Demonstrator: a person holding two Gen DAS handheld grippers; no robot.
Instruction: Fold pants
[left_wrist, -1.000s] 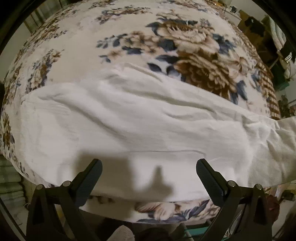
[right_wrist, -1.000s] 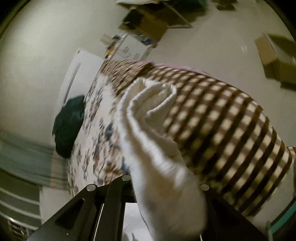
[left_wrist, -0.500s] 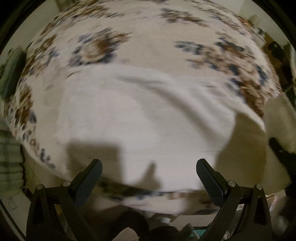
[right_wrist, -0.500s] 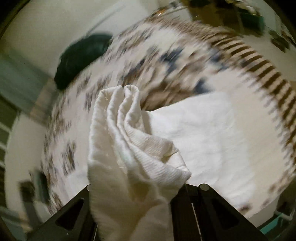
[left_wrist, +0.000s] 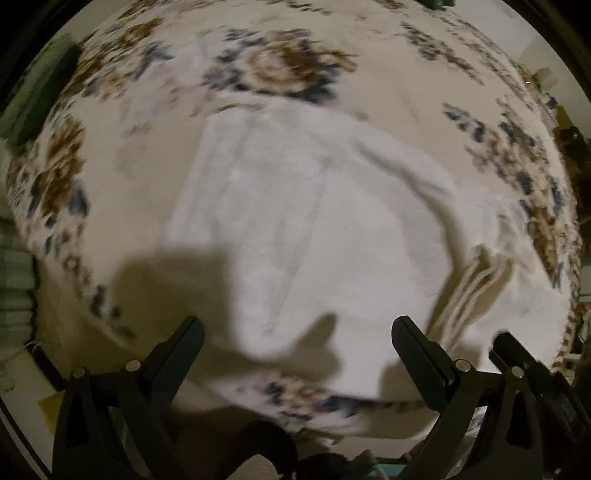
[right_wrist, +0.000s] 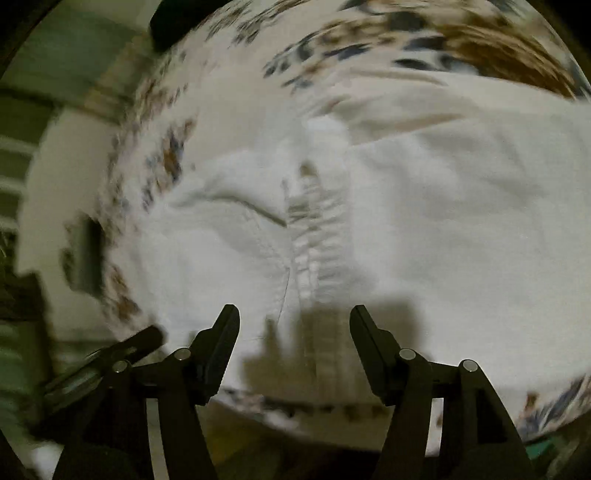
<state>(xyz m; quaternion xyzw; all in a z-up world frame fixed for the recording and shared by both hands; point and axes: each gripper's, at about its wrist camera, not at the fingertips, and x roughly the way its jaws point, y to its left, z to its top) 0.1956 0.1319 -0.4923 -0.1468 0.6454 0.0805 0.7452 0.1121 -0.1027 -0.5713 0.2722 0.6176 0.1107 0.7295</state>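
Note:
White pants (left_wrist: 314, 229) lie folded over on a floral blanket (left_wrist: 280, 70); the ribbed waistband shows at the right in the left wrist view (left_wrist: 476, 288) and in the middle of the right wrist view (right_wrist: 314, 236). My left gripper (left_wrist: 297, 343) is open and empty, hovering over the pants' near edge. My right gripper (right_wrist: 293, 332) is open and empty just above the waistband; the pants (right_wrist: 461, 206) spread to its right. The right gripper's finger also shows at the left wrist view's lower right (left_wrist: 517, 354). Both views are motion-blurred.
The blanket (right_wrist: 369, 44) covers a bed whose near edge runs just below both grippers. A dark object (right_wrist: 170, 22) lies at the bed's far side. Striped fabric (left_wrist: 14, 273) hangs at the left. Clutter (left_wrist: 569, 136) stands beyond the bed's right side.
My right gripper was shut on a bunched end of the pants, carried it across over the rest, and has let go. My left gripper stayed open while its view swung left.

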